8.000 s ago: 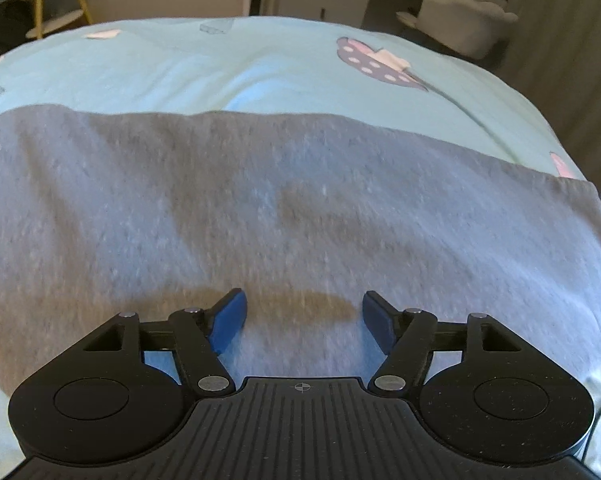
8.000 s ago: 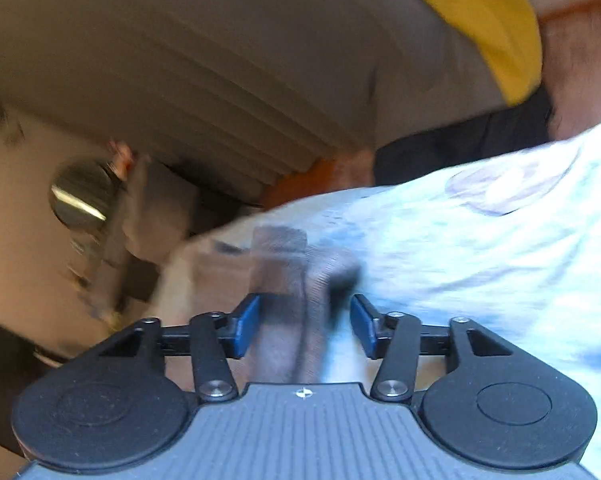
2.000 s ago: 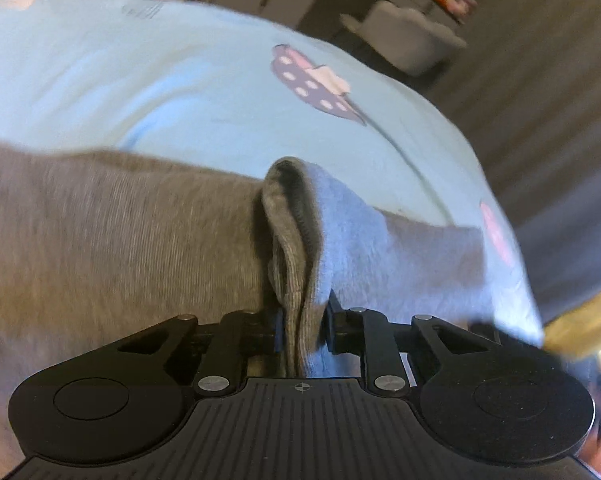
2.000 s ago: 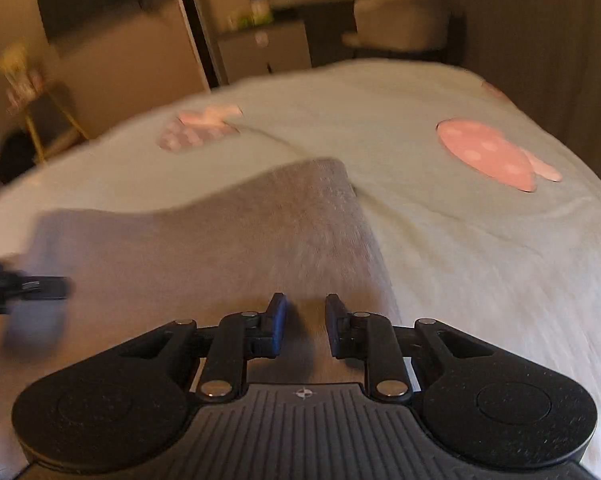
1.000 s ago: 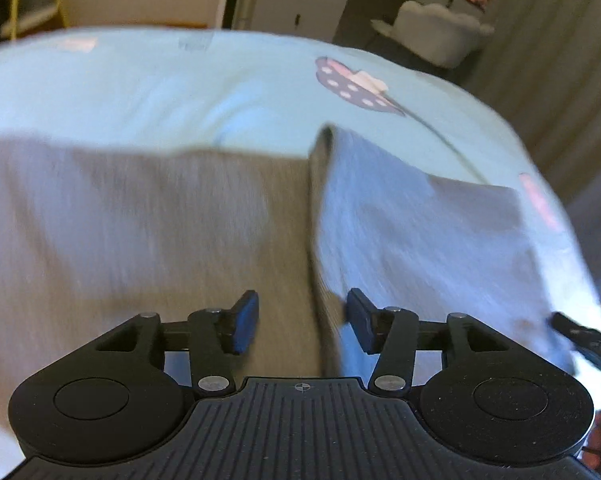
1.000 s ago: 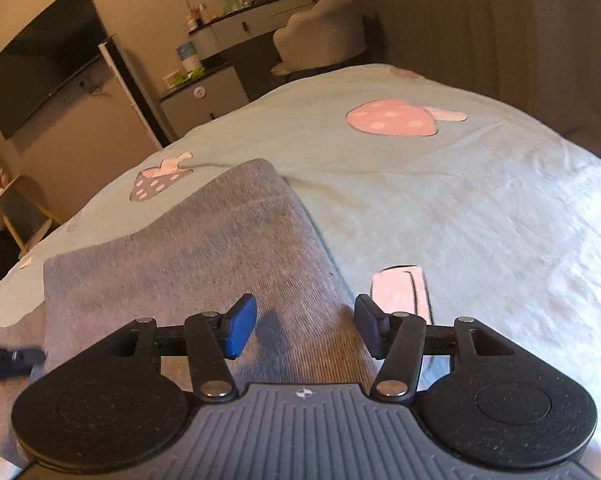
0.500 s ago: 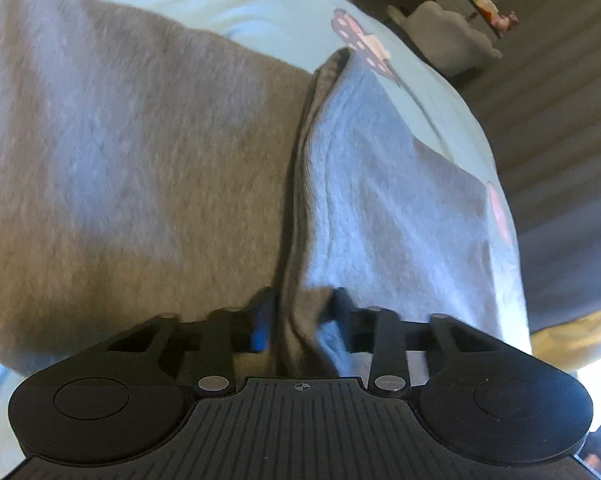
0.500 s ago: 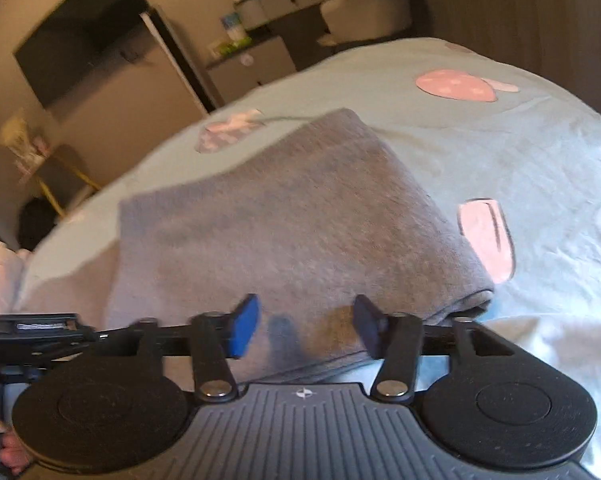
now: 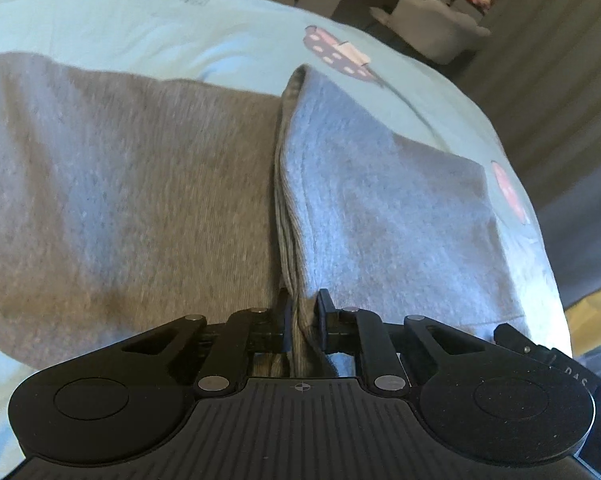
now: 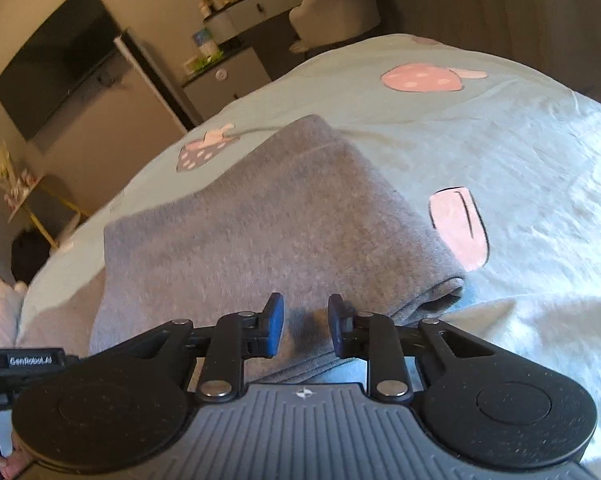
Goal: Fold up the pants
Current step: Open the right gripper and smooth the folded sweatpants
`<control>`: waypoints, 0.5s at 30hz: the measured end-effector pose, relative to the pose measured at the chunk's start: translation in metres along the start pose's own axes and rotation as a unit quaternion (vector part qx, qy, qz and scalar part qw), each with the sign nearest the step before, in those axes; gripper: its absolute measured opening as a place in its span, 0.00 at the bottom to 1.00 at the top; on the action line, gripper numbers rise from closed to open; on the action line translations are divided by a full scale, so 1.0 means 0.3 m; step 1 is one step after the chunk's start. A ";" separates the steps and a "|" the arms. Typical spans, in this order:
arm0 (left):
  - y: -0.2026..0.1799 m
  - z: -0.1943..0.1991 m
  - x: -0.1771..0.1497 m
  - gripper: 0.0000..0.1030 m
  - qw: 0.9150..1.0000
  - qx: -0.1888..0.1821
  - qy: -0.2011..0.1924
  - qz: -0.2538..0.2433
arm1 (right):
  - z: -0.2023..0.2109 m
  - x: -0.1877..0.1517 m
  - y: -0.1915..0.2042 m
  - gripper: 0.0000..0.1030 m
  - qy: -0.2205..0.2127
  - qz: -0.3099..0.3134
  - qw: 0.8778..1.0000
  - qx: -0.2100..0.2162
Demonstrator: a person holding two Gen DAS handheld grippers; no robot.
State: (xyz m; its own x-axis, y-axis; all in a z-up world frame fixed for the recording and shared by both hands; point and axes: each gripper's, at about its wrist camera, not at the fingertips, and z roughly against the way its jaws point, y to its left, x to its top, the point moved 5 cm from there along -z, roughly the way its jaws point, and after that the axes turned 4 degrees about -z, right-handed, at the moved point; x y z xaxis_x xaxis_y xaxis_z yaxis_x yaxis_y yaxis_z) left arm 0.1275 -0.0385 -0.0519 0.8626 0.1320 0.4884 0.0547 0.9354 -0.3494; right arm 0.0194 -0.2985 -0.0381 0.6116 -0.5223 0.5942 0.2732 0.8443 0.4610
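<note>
Grey pants (image 9: 120, 184) lie spread on a light blue bed sheet (image 9: 180, 28), with one part folded over on the right (image 9: 380, 200). My left gripper (image 9: 303, 320) is at the near end of that fold's ribbed edge. Its jaws are closing, and the pads pinch the bunched edge between them. In the right wrist view the folded pants (image 10: 268, 232) form a thick stack. My right gripper (image 10: 305, 330) hovers at its near edge. These jaws are closing too but still stand apart, with fabric below the gap and nothing pinched.
The sheet (image 10: 520, 160) carries mushroom prints (image 10: 420, 78) and runs on to the right of the pants. Beyond the bed stand a cabinet (image 10: 224, 80), a padded chair (image 10: 336, 4) and a wall television (image 10: 56, 60). The other gripper's body (image 10: 20, 360) shows at the lower left.
The left jaws went from wide apart to pinching the fold's edge. The right jaws narrowed, and the right gripper drew back to the near edge of the stack.
</note>
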 end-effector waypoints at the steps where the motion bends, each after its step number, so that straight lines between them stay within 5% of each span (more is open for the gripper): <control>1: -0.002 0.005 0.000 0.14 1.000 0.001 -0.001 -0.003 | -0.002 0.001 -0.004 0.23 0.001 -0.003 1.000 -0.002; 15: -0.001 0.072 0.000 0.14 1.000 0.008 -0.021 -0.016 | -0.013 -0.001 0.016 0.28 0.001 0.028 1.000 0.002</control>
State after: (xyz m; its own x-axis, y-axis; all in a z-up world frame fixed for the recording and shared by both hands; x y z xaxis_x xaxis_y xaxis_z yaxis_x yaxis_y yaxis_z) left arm 0.1166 -0.0316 -0.0345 0.8388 0.1146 0.5323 0.0743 0.9443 -0.3205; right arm 0.0234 -0.2939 -0.0386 0.6271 -0.4748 0.6176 0.2355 0.8712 0.4307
